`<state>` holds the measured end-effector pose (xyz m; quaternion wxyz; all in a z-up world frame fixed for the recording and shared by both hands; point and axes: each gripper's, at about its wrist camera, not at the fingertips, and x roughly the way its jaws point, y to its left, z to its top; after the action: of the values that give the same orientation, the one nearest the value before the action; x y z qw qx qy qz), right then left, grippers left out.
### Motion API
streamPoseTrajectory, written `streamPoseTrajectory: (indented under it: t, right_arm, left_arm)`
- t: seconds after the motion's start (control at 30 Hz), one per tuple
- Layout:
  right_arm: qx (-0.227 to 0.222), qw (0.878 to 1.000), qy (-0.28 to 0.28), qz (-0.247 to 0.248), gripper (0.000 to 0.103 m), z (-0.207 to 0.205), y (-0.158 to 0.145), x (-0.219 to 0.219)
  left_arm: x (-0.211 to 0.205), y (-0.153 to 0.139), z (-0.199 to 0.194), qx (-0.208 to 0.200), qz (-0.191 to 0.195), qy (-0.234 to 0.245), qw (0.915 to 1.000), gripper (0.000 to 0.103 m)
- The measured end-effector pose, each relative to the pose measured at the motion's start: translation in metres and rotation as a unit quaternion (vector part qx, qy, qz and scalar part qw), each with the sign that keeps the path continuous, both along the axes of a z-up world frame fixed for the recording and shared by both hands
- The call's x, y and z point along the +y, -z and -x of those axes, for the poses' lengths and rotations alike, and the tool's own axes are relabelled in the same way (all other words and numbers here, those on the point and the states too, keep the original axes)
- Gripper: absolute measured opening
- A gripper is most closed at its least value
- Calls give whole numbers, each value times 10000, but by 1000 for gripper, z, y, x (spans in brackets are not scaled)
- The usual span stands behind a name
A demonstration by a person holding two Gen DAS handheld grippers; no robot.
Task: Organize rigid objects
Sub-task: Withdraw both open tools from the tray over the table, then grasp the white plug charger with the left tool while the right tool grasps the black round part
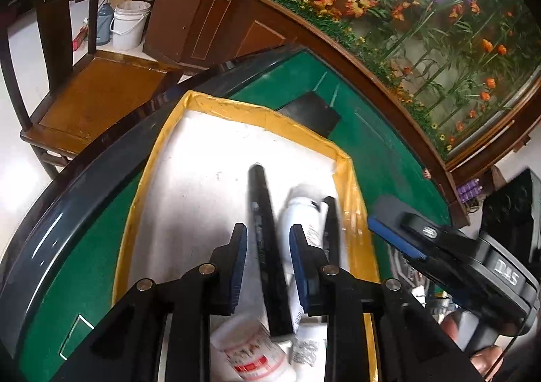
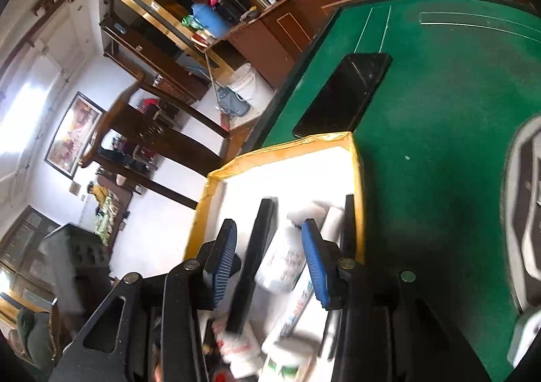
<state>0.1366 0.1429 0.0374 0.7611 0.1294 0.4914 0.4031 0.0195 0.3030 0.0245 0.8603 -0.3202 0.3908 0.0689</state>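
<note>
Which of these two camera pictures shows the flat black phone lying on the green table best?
The right wrist view: the flat black phone lies whole and unobstructed on the green felt table, just beyond the yellow-rimmed white box. The left wrist view shows only part of the phone, its near end hidden behind the box rim.

The box's [image 1: 345,158] far half lies open; black bar [image 1: 263,233] and bottles [image 1: 304,219] crowd the near end.

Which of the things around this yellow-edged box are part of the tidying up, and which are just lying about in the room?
Part of the job: the yellow-edged box, the long black bar and white bottle inside it, the black phone on the green table, left gripper, right gripper.

Just lying about: white bucket, wooden chair, flower panel.
</note>
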Motion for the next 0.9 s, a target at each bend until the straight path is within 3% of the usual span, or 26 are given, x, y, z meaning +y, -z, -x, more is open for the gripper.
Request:
streamPoseTrajectory:
  t: [0.2,0.3,0.4,0.5,0.63,0.73,0.9]
  right_arm:
    - [-82,9987,66,-495,39,27,-17,-79]
    - [-165,9985,118,-508,39,40,-21,-121]
    - [-360,9973,405,-493,41,52,-24,-175]
    - [-478,9940,877,-454,43,55,-24,-226]
    - [-408,9860,1478,-661,46,56,-20,-279]
    - [-272,9812,1736,-803,46,48,-16,-298]
    - [-53,9790,1871,-813,47,35,-2,-305]
  left_arm:
    - [-35,-19,20,-296,-141,371,9988,27]
    - [-67,-28,30,-459,-370,724,9956,50]
    - [-101,-37,32,-567,-671,1106,9900,54]
    - [-144,-41,25,-541,-971,1696,9792,61]
    - [-205,-35,10,-506,-1607,2455,9546,77]
    - [-238,-24,-8,-326,-1931,2846,9384,79]
    - [-267,-3,-38,64,-2463,3014,9211,80]
